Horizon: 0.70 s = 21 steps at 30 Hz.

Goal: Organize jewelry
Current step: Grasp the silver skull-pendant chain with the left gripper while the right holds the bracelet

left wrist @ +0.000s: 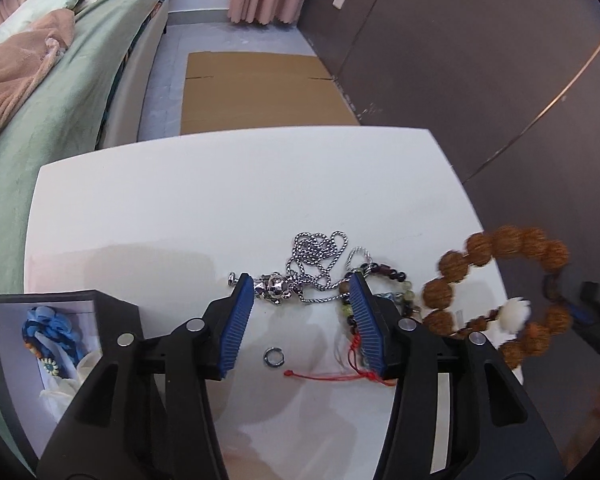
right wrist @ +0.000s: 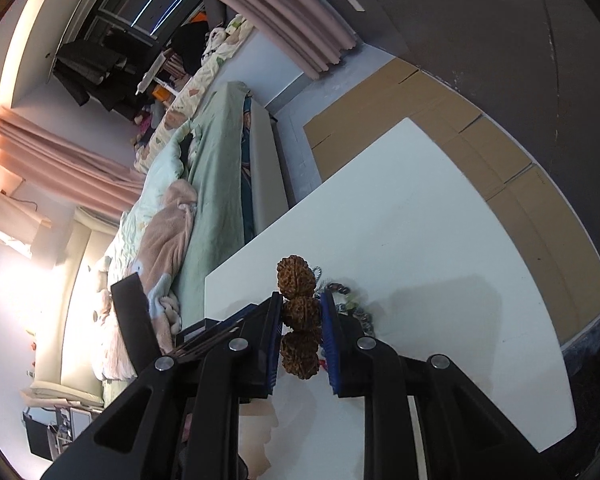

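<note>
My left gripper is open and empty, low over the white table, its tips on either side of a silver chain necklace with a pendant. A small silver ring and a red cord lie between the fingers. A dark beaded bracelet lies by the right finger. My right gripper is shut on a brown wooden bead bracelet, held above the table; it also shows in the left wrist view with a white bead. A black jewelry box at the left holds a blue braided piece.
A bed with green sheet lies left of the table. Flat cardboard lies on the floor beyond the table's far edge. A dark wall runs along the right. The box lid stands up in the right wrist view.
</note>
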### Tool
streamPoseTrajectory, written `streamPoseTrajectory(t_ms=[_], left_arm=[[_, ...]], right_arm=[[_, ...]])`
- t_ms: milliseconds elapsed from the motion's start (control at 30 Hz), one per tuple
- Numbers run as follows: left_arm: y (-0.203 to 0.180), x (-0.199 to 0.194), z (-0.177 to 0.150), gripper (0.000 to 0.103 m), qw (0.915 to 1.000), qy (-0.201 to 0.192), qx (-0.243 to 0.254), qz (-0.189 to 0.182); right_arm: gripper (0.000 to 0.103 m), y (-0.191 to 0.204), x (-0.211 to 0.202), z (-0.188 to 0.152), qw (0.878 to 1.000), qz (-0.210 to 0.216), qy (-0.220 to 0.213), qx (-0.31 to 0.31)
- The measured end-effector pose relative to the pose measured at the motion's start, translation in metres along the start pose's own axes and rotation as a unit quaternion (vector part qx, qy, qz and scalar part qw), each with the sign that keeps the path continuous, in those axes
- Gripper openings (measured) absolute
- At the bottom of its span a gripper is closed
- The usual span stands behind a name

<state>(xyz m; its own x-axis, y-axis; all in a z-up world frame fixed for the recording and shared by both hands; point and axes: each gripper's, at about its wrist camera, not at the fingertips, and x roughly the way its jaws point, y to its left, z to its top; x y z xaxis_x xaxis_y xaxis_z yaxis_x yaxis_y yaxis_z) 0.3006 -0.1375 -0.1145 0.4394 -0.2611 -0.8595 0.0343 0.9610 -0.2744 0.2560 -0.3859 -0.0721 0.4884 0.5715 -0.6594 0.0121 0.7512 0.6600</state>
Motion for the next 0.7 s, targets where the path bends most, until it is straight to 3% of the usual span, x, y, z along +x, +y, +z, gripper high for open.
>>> streamPoseTrajectory(t_ms=[233,400,467,500,567,633,700], left_arm=[[-0.006,0.016,0.001,0.052,0.9976,0.003,0.018,0.067],[-0.014,0.021,-0.003,0.058,0.9959,-0.003,0.035,0.084],[-0.016,0.021,-0.003,0.046,0.9946,-0.006,0.044,0.094],[-0.016,0.02,-0.004,0.032,0.9942,-0.007,0.045,0.097],[-0.013,0.018,0.0,0.028,0.9965,0.0,0.036,0.076],[-0.011,0.014,0.001,0.002,0.9971,0.0,0.035,0.067],[-0.009,0.011,0.001,0.002,0.9982,0.001,0.028,0.052]], right_arm=[[0.019,-0.004,-0.002,0.003,1.0,-0.006,-0.003,0.0],[0.019,-0.007,-0.002,0.002,1.0,-0.011,-0.005,0.004],[0.019,-0.007,-0.005,0.003,1.0,0.0,-0.009,0.007],[0.019,-0.006,-0.006,0.003,1.0,0.006,-0.011,0.007],[0.019,-0.003,-0.01,0.004,1.0,0.02,-0.016,0.004],[0.019,0.002,-0.012,0.003,0.999,0.028,-0.02,-0.001],[0.019,0.006,-0.013,0.002,0.999,0.026,-0.021,-0.006]])
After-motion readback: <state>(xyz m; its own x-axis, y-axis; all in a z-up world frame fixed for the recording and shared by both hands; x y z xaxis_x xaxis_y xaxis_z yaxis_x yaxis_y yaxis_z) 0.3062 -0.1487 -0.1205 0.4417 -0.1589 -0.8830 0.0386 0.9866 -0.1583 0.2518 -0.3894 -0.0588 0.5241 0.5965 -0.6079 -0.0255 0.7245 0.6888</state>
